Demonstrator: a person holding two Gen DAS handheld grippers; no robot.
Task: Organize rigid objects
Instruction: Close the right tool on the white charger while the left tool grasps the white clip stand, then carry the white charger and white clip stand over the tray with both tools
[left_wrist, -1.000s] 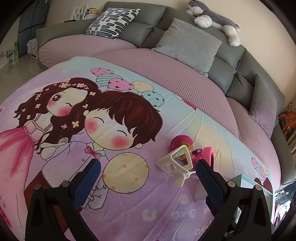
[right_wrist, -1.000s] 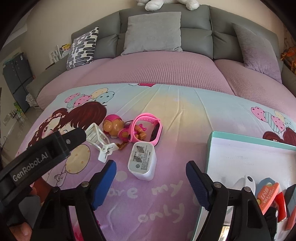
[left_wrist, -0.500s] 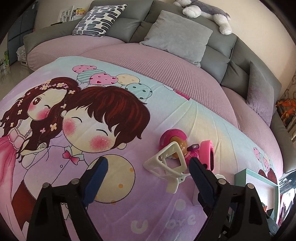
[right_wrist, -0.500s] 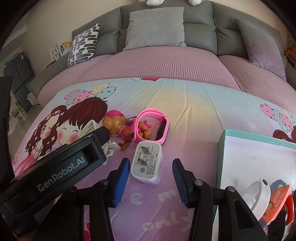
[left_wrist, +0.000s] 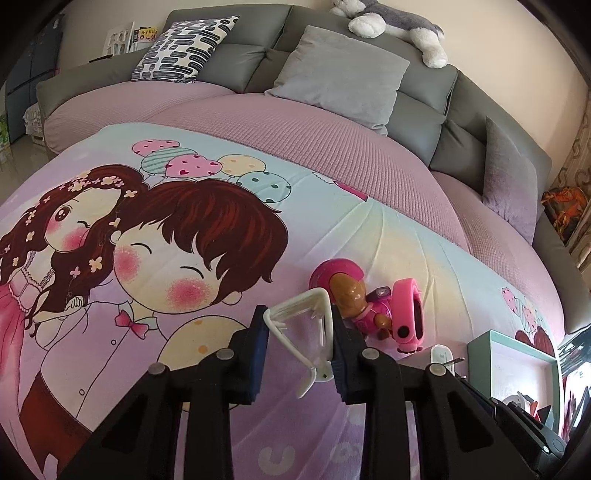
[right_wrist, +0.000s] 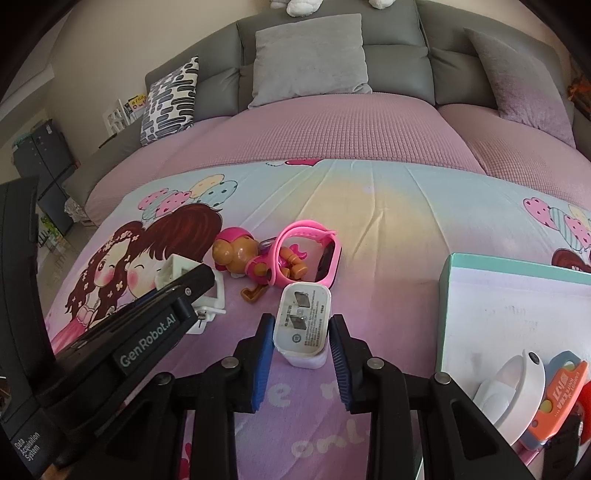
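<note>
Both jaws have just been closing: left gripper (left_wrist: 297, 343) is clamping the white clip (left_wrist: 303, 325), right gripper (right_wrist: 301, 339) is clamping the charger (right_wrist: 303, 325), both lying on the blanket (right_wrist: 388, 206); box (right_wrist: 517, 295) sitting at 3 o'clock of charger, lifts likely coming next

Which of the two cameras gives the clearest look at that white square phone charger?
The right wrist view: the white square plastic charger lies centred, prongs and label visible, between the right gripper's pads. The left wrist view shows only its corner.
</note>
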